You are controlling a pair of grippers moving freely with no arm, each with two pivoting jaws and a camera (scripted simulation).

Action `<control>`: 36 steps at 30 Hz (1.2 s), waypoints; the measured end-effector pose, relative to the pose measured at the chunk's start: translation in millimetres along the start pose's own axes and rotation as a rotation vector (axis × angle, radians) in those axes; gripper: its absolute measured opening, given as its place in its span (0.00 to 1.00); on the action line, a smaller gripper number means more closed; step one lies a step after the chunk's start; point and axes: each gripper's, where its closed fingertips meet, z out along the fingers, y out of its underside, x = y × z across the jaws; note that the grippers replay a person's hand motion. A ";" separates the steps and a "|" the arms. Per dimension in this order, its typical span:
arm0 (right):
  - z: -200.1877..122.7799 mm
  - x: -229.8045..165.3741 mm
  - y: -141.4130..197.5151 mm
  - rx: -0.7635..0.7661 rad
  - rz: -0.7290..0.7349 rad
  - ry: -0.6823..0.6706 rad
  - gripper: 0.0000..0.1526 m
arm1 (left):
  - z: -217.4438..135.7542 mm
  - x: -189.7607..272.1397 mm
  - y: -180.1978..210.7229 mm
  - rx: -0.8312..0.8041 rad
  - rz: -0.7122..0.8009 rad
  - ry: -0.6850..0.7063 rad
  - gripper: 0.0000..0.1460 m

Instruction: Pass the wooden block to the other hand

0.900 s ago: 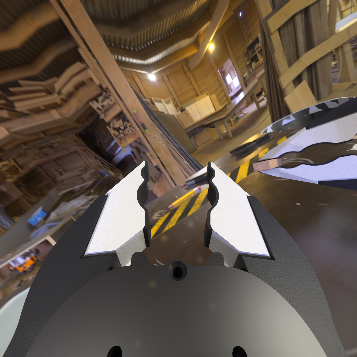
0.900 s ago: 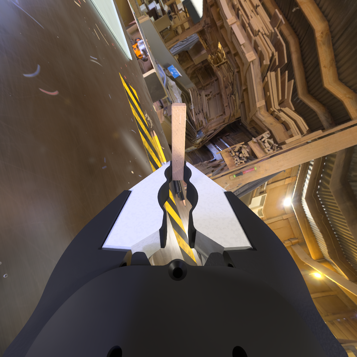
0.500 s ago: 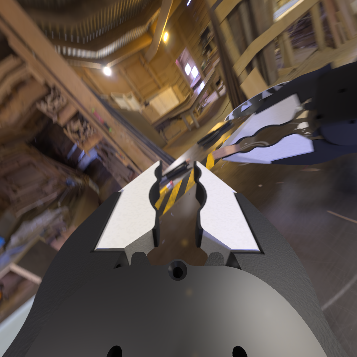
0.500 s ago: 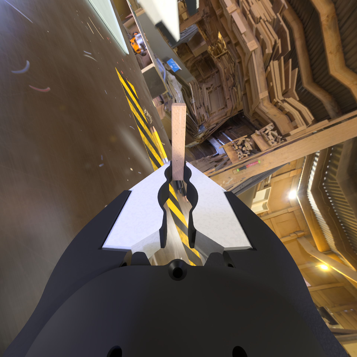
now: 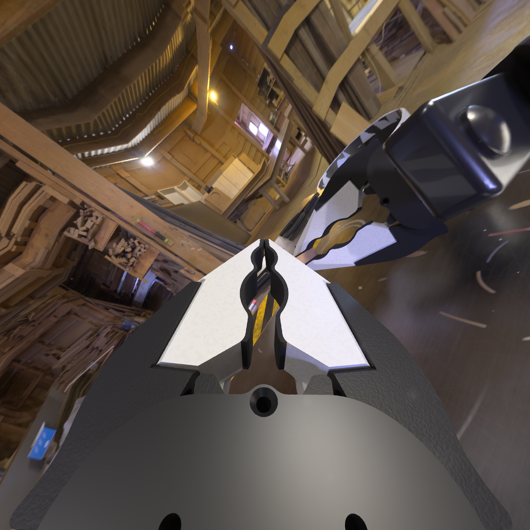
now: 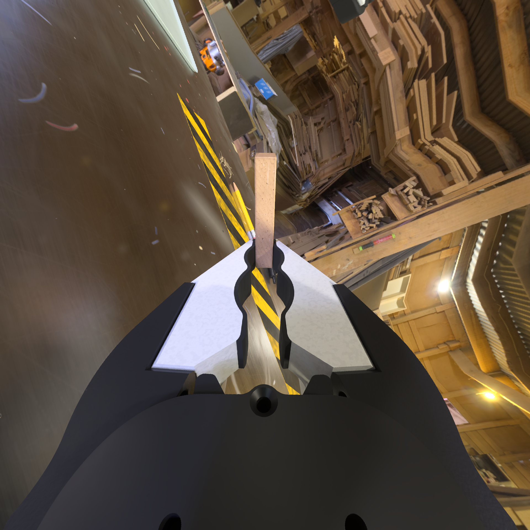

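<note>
— What's over on the left, from where you stand?

— The left claw point(image 5: 264, 243). Its two white fingers point(image 5: 220, 312) have their tips pressed together, with nothing between them. Through the gaps lower down you can see a bit of the yellow and black stripe point(image 5: 265, 311) on the bench below, and the pink end of a pencil point(image 5: 252, 304).

— And to its right?

— The right claw point(image 5: 309, 252) reaches in from the far right, black body, white fingers, its tips just beside the left claw's tips. A sliver of the wooden block point(image 5: 306, 256) shows between them, right by the left claw's right finger. Whether the block touches that finger I cannot tell.

— So who has the block?

— The right claw point(image 6: 264, 252). Seen along its own fingers, it is clamped on the near end of the wooden block point(image 6: 265, 206), which sticks straight out past the tips as a narrow pale strip. Only that end is gripped; the rest is free in the air.

— What's under it?

— A dark brown bench top point(image 6: 94, 200) with scattered shavings, well apart from the block. The yellow and black stripe point(image 6: 213, 177) runs along its edge, and a yellow pencil point(image 6: 242, 206) lies along the stripe just left of the block. A small dark pencil point(image 6: 272, 276) shows between the fingers, behind the block's gripped end.

— Anything farther off?

— Stacked timber point(image 6: 401, 114) to the right, beyond the bench, and an orange tool point(image 6: 210, 57) on a shelf far back.
</note>
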 end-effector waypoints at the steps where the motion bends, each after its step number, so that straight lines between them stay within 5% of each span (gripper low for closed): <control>1: 0.0 -0.2 0.0 0.001 0.000 -0.001 0.06 | 0.3 -1.2 2.2 -0.014 0.006 -0.004 0.00; 7: 0.1 -1.3 -0.9 0.005 -0.002 -0.009 0.06 | 0.4 -16.4 31.8 -0.126 -0.011 -0.058 0.00; 14: -1.3 0.7 -1.4 0.013 0.001 -0.004 0.06 | -6.4 -44.2 83.8 -0.257 -0.214 -0.137 0.12; 20: -1.5 -0.1 -2.4 0.020 0.003 -0.011 0.06 | -4.7 -41.0 104.5 -0.318 -0.344 -0.131 0.13; 28: -1.8 0.4 -2.4 0.025 0.018 -0.015 0.06 | -2.8 -32.7 108.0 -0.393 -0.201 -0.110 0.13; 36: -1.0 1.6 -0.9 0.019 0.015 -0.006 0.06 | -2.8 -29.8 121.8 -0.433 -0.368 -0.076 0.13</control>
